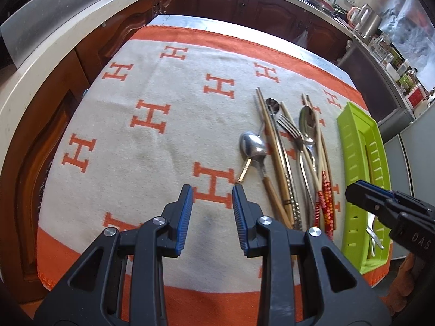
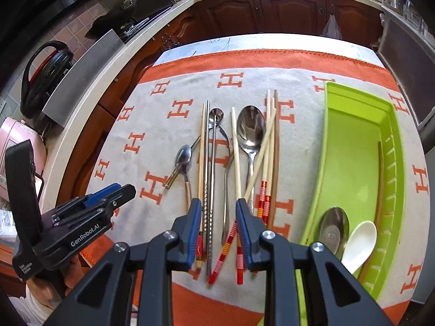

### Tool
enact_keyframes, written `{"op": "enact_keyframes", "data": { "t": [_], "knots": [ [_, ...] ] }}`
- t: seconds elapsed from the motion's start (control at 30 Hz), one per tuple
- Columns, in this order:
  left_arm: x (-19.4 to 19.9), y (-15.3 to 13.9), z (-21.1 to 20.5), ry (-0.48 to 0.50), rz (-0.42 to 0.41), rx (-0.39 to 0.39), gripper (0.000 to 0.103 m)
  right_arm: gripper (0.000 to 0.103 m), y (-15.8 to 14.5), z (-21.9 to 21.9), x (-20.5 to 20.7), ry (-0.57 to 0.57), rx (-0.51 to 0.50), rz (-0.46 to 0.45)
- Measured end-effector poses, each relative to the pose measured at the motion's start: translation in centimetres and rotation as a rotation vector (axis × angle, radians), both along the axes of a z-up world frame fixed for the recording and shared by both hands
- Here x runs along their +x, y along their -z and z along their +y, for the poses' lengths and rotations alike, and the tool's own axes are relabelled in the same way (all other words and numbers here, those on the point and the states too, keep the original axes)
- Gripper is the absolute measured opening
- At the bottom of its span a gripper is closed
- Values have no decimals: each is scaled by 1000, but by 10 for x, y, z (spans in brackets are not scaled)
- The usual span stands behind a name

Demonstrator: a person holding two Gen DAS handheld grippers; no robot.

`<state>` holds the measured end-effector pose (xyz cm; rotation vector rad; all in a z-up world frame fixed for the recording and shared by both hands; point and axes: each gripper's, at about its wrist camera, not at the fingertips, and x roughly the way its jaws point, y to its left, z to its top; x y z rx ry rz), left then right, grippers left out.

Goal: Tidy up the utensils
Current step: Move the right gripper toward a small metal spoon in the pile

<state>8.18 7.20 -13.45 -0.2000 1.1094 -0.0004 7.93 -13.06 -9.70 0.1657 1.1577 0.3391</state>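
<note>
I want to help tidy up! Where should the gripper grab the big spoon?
Probably the handle's thin neck, just below the bowl of the big spoon. Come straight down from above with the right gripper, fingers either side. The bowl is too wide and rounded, and chopsticks cross the handle lower down.
</note>
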Motion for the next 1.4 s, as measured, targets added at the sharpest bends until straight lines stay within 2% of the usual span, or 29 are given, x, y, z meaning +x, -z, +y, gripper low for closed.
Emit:
{"op": "enact_keyframes", "data": {
  "t": [0.1, 0.23, 0.37, 0.43, 0.67, 1.07, 1.17, 1.3, 1.4],
  "knots": [
    [5, 7, 9, -14, 1, -4, 27, 26, 3, 6, 11, -13, -1, 3],
    [13, 17, 17, -20, 9, -63, 27, 26, 13, 13, 23, -31, 18, 36],
    [16, 24, 17, -14, 19, -89, 27, 25, 24, 24, 32, -67, 39, 64],
    [17, 28, 14, 0, 36, -100, 27, 19, 29, 31, 34, -86, 37, 72],
    [16, 36, 6, 19, 66, -84, 27, 18, 37, 51, 27, -163, 34, 80],
    [15, 38, 21, -18, 72, -86, 27, 18, 62, 90, 31, -232, -131, 75],
    [15, 39, 24, -25, 75, -89, 27, 18, 62, 98, 31, -252, -191, 25],
    [15, 40, 27, -31, 76, -91, 27, 7, 63, 107, 29, -267, -278, -38],
    [15, 40, 26, -32, 77, -89, 27, 6, 63, 101, 30, -257, -252, -34]
  ]
}}
